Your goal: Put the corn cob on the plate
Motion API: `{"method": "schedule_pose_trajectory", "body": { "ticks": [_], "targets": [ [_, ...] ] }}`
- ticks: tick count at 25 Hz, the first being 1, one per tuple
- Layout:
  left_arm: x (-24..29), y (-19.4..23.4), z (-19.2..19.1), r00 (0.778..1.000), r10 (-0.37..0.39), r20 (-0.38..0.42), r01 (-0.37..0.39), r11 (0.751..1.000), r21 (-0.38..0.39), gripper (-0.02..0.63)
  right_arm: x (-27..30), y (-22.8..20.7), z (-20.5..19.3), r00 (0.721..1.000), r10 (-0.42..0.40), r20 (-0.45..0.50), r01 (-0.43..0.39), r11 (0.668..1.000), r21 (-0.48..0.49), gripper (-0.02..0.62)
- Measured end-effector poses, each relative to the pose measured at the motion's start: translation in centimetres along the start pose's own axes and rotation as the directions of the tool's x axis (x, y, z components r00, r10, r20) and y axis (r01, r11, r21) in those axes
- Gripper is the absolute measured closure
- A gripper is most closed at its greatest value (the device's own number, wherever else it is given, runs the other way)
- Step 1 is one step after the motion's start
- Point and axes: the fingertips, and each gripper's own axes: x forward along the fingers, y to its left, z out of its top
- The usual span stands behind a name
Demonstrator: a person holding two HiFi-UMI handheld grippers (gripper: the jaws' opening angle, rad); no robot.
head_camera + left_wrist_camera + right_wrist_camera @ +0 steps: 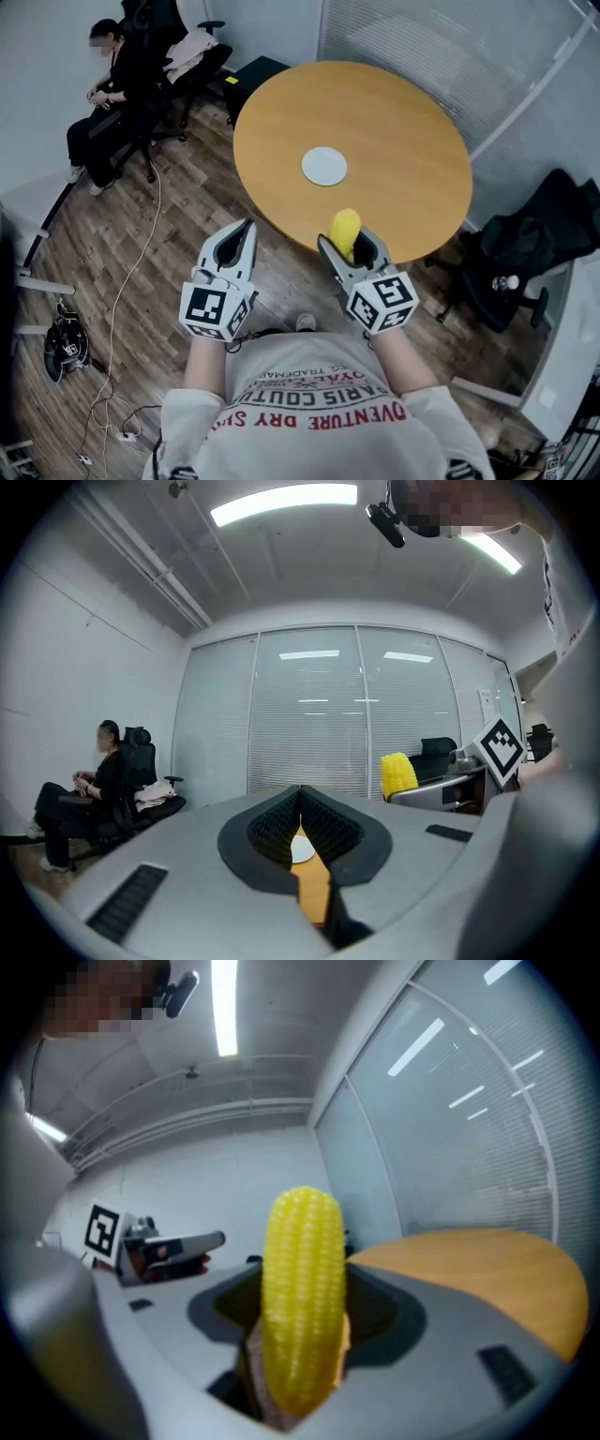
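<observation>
Right gripper: jaws clamped on corn cob; cob upright, tip protruding past jaws. Left gripper: jaws together, nothing between. Left gripper over floor, short of table; right gripper at near rim, cob just over edge. Plate bare, mid-table, well apart from cob. Judgement: pickup done; carry to plate, lowering and release outstanding.

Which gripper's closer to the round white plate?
Right. The right gripper, clamping the yellow corn cob, is at the wooden table's near edge, just short of the round white plate. The left gripper, shut and empty, hangs over the floor, farther left.
</observation>
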Motion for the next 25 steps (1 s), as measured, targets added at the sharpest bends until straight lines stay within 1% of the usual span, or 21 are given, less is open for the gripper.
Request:
{"method": "schedule_pose_trajectory", "body": {
  "ticks": [6,9,14,20,25],
  "targets": [
    [6.3,-0.2,-0.9,0.997,-0.065,-0.032,0.065,0.998,0.002,0.571,2.3,-5.3,1.4,0.998,-0.055,-0.003,0.055,0.998,0.017,0.325],
    [9.2,0.5,-0.8,0.995,-0.092,-0.028,0.092,0.996,-0.001,0.571,3.7,-7.3,1.9,0.996,-0.088,0.002,0.088,0.996,0.028,0.325],
    [14.6,2.5,-1.3,0.984,-0.172,-0.039,0.172,0.985,0.007,0.571,7.0,-10.4,1.7,0.987,-0.161,-0.016,0.161,0.985,0.063,0.325],
    [22.1,6.2,-1.0,0.954,-0.293,-0.061,0.293,0.956,0.002,0.571,11.7,-14.5,3.0,0.958,-0.285,-0.027,0.287,0.951,0.113,0.325],
    [27.8,8.8,-1.2,0.915,-0.393,-0.088,0.394,0.919,-0.013,0.571,15.2,-17.2,3.2,0.922,-0.384,-0.059,0.388,0.909,0.151,0.325]
  ]
}}
